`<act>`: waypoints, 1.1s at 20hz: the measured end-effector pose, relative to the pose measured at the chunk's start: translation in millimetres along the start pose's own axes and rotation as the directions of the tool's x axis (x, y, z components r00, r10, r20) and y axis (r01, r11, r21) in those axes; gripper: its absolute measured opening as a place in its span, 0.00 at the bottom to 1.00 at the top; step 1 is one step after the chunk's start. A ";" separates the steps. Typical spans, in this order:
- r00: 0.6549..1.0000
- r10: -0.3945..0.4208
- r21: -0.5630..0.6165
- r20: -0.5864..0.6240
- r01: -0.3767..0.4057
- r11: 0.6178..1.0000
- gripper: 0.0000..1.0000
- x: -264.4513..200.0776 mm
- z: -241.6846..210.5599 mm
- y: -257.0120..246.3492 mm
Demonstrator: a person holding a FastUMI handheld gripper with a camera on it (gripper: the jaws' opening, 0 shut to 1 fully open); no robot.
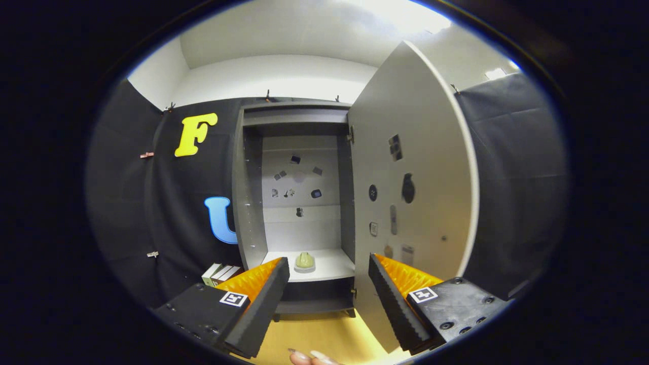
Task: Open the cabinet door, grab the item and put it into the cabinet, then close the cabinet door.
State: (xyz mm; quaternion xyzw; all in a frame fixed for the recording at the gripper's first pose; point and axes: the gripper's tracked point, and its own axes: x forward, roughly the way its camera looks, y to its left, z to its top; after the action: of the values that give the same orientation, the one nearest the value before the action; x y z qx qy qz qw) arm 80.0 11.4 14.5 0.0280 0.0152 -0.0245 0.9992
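The cabinet (296,203) stands dead ahead at twelve o'clock against the booth wall, its inside lit well enough to show a pale back panel dotted with small stickers. Its door (416,167) is swung fully out to about two o'clock, edge-on toward the camera, so the opening is free for reaching in and the door's inner face, which also carries a few small stickers, is turned this way. The white shelf (334,266) sits low in the cabinet, just beyond the fingertips. On it, slightly toward eleven o'clock of the shelf's middle, rests the item (304,261), a small greenish rounded thing on a pale base; it stands alone, touching neither finger, which suggests the placing step is done and closing the door is what remains.

The gripper (329,299) hangs at six o'clock with its jaws spread wide and holding nothing, the gap framing the shelf. The right finger lies close to the door's lower edge, well placed to push it shut. A few boxes (219,274) lie by the cabinet's foot at eight o'clock. Part of a hand (312,358) peeks in beneath the fingers.
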 end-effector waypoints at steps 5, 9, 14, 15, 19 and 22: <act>1.000 -0.008 -0.001 0.000 0.008 1.000 0.98 -42.0 8.5 -73.3; 0.998 -0.064 -0.005 -0.023 0.063 0.998 0.98 -54.5 3.2 -146.7; 0.996 -0.073 0.045 -0.057 0.076 0.996 0.98 -38.2 -13.7 -203.2; 0.995 -0.072 0.056 -0.069 0.076 0.996 0.98 -32.9 -17.1 -210.7; 0.993 -0.027 0.069 -0.115 0.035 0.997 0.97 -14.1 -30.9 -214.3; 0.994 0.012 0.061 -0.105 -0.005 0.998 0.96 2.1 -29.6 -210.0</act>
State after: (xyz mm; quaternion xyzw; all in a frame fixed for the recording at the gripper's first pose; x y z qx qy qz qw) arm 70.8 -196.4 -26.6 0.0596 0.0670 -0.0193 0.9958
